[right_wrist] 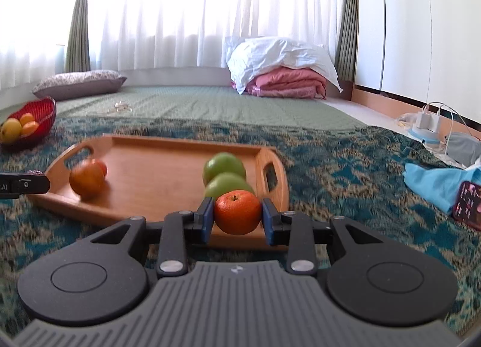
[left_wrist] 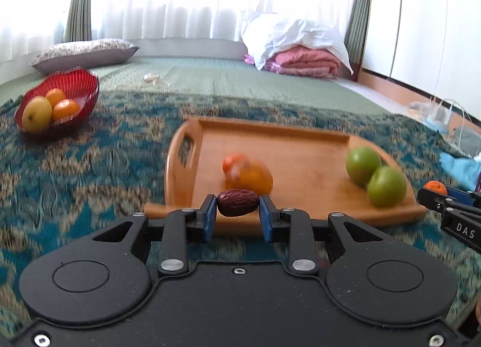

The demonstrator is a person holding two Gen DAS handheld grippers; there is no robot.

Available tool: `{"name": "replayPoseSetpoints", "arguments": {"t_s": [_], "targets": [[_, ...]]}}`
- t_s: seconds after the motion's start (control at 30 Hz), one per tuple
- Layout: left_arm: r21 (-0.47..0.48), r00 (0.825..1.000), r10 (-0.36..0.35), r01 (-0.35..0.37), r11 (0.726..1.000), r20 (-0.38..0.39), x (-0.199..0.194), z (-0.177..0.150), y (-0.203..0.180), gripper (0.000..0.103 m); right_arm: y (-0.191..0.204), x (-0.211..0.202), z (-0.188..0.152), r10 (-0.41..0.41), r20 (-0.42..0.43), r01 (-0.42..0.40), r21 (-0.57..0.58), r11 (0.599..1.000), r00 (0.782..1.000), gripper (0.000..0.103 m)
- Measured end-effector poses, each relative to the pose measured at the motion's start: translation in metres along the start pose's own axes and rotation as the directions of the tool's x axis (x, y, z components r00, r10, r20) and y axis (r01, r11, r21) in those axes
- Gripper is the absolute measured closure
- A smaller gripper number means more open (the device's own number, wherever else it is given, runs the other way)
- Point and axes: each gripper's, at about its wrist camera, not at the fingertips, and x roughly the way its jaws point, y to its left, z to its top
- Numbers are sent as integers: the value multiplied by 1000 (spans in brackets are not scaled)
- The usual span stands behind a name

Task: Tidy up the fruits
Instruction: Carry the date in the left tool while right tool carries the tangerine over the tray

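Note:
My left gripper [left_wrist: 238, 211] is shut on a dark red date [left_wrist: 238, 203], held above the near edge of the wooden tray [left_wrist: 300, 148]. My right gripper [right_wrist: 237, 217] is shut on a small orange tangerine [right_wrist: 237, 212], held above the tray's [right_wrist: 156, 154] near right edge. On the tray lie two orange fruits [left_wrist: 248, 174] on the left, also seen in the right wrist view [right_wrist: 87, 179], and two green apples [left_wrist: 375, 177] on the right, also seen there [right_wrist: 224, 171]. A red bowl [left_wrist: 75, 84] at the far left holds a yellow fruit and two oranges.
The tray and bowl rest on a teal patterned blanket [left_wrist: 90, 166] over a green mat. A pillow [left_wrist: 84, 53] and folded pink and white bedding [left_wrist: 300, 46] lie at the back. A blue cloth [right_wrist: 436, 181], a phone [right_wrist: 469, 205] and chargers [right_wrist: 430, 121] lie at the right.

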Motion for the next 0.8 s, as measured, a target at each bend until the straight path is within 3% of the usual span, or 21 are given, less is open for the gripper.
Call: {"name": "replayPoseSetpoints", "arguments": {"t_s": [0.23, 0.43, 0.57, 0.8], "targets": [[0, 999, -49, 49, 999, -20, 36, 66, 8, 74, -16, 42, 64, 42, -76, -35, 89, 995, 996, 66], [-47, 986, -88, 82, 996, -144, 96, 110, 16, 75, -20, 104, 111, 123, -229, -107, 79, 991, 966, 66], [-81, 972, -74, 57, 995, -225, 137, 118, 26, 75, -19, 147, 119, 168, -335, -134, 120, 984, 927, 66], [-100, 952, -45, 15, 995, -304, 184, 112, 34, 75, -5, 192, 107, 125, -408, -100, 82, 992, 904, 66]]}}
